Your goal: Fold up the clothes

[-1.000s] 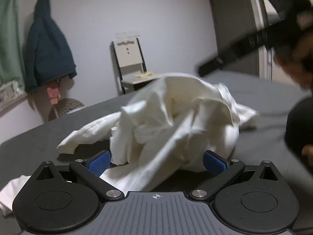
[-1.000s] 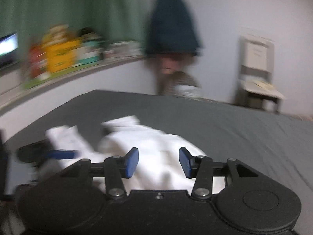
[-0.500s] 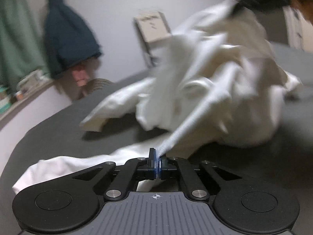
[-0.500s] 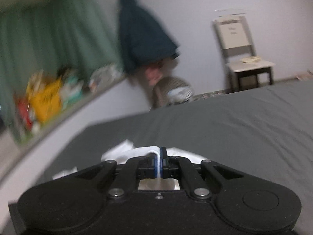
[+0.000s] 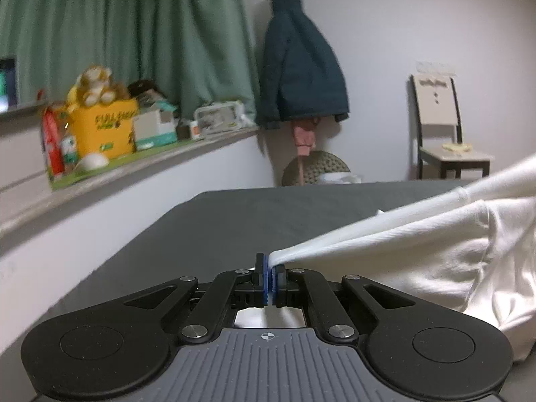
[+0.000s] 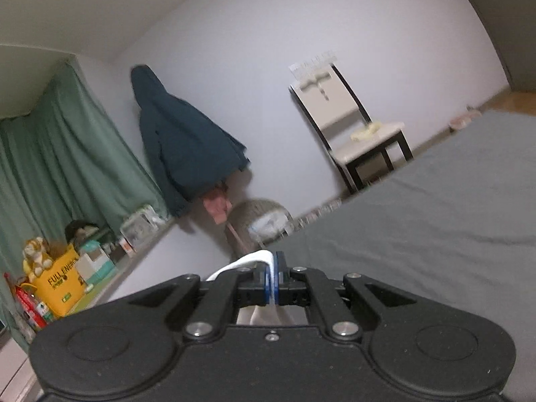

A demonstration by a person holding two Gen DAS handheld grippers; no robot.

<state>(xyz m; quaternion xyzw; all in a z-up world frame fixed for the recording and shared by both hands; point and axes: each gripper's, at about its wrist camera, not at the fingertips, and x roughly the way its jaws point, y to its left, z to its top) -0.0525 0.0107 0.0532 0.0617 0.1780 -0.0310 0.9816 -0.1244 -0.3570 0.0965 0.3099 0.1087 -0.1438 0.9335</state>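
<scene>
A white garment (image 5: 418,244) stretches from the right side of the left wrist view down to my left gripper (image 5: 269,269), which is shut on a pinched edge of it. The cloth runs taut up and to the right, with loose folds hanging below. In the right wrist view my right gripper (image 6: 274,269) is shut on another edge of the white garment (image 6: 246,261), which curls out to the left of the blue pads. Both grippers are held above the grey bed (image 5: 251,221). The rest of the garment is hidden in the right wrist view.
A ledge (image 5: 140,160) along the left wall carries a yellow box (image 5: 102,130), plush toys and cartons under a green curtain (image 5: 127,30). A dark blue jacket (image 5: 298,63) hangs in the corner. A chair (image 5: 442,127) stands by the far wall. The grey bed (image 6: 435,221) spreads to the right.
Both grippers went from open to shut on the white garment. The left one then swung left and rose, drawing the cloth taut. The right one rolled and moved sideways with its edge.
</scene>
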